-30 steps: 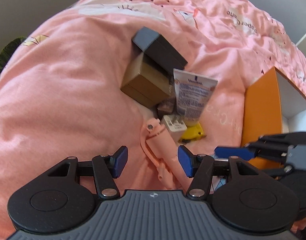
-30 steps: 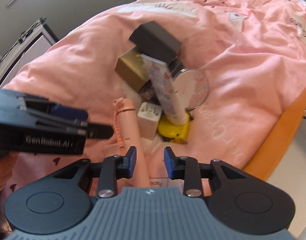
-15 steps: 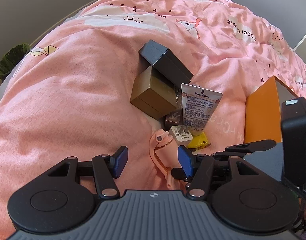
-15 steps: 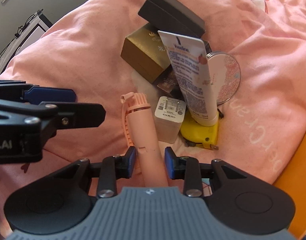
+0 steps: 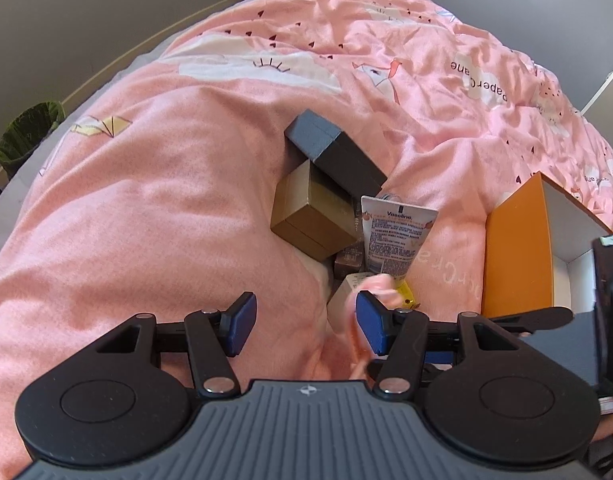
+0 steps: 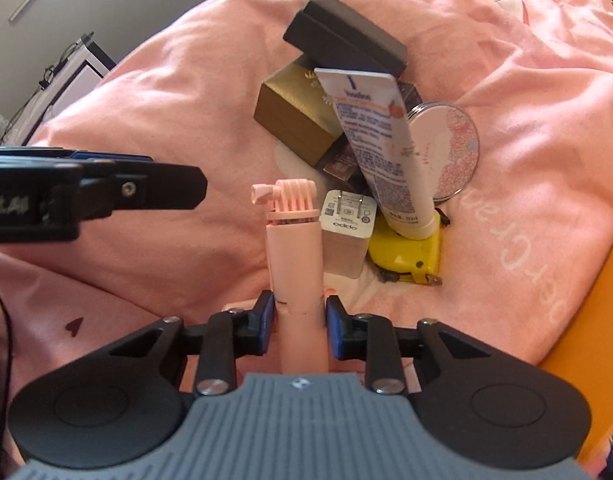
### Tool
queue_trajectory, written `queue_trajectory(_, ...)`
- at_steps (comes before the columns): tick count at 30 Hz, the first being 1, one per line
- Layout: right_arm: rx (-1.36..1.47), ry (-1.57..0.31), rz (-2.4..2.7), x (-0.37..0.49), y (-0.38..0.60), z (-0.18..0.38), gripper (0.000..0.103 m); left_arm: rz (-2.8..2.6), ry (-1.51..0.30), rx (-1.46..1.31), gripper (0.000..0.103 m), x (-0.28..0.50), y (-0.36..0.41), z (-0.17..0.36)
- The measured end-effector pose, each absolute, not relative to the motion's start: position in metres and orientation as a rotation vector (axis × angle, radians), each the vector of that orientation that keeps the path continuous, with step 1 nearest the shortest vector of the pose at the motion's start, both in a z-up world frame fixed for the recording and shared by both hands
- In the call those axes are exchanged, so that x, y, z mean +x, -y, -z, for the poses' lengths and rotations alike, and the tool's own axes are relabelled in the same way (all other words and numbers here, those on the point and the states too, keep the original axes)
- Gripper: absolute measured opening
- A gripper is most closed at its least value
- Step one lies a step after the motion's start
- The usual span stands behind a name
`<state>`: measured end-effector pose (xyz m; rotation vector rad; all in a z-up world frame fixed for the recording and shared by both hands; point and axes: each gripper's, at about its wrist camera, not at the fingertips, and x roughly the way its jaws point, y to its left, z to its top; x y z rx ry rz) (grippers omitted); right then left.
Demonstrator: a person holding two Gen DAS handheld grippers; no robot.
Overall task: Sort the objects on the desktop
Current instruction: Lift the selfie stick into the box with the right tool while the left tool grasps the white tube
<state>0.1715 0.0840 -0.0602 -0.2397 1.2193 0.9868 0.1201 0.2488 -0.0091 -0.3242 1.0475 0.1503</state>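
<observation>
My right gripper (image 6: 299, 325) is shut on a pink selfie stick (image 6: 294, 256) and holds it raised above the pink bedcover (image 6: 154, 128). The stick shows blurred in the left wrist view (image 5: 372, 292). Behind it lies a pile: a white charger (image 6: 346, 236), a yellow tape measure (image 6: 406, 252), a Vaseline tube (image 6: 378, 148), a round tin (image 6: 446, 152), a gold box (image 6: 298, 120) and a dark grey box (image 6: 346, 44). My left gripper (image 5: 304, 328) is open and empty, to the left of the pile.
An orange box (image 5: 518, 248) with a white inside stands open at the right of the pile; its edge shows in the right wrist view (image 6: 586, 340). A dark bin (image 5: 26, 136) stands on the floor at the far left, beyond the bed.
My right gripper closed on the pink selfie stick and lifted its front end off the cover. My left gripper pulled back and stayed open.
</observation>
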Motion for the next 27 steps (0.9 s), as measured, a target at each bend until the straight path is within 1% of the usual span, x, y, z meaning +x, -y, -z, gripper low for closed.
queue_trajectory(9,-0.08,-1.111,-0.967,0.168,-0.035,0.0,0.028,-0.078,-0.932,-0.195,0.065,0.118,-0.231,-0.023)
queue_trajectory(13,0.022,-1.05,-0.959,0.175,-0.004,-0.037,0.028,-0.001,-0.877,-0.054,0.065,0.122,-0.21,-0.033)
queue_trajectory(17,0.075,-0.958,-0.928,0.181,0.029,-0.076,0.028,0.069,-0.845,0.142,0.065,0.128,-0.183,-0.032)
queue_trajectory(22,0.007,-0.847,-0.839,0.19,0.064,-0.116,0.029,0.166,-0.805,0.373,0.065,0.136,-0.155,-0.02)
queue_trajectory(27,-0.186,-0.82,-0.729,0.205,0.081,-0.118,0.029,0.239,-0.783,0.555,0.065,0.145,-0.141,-0.004)
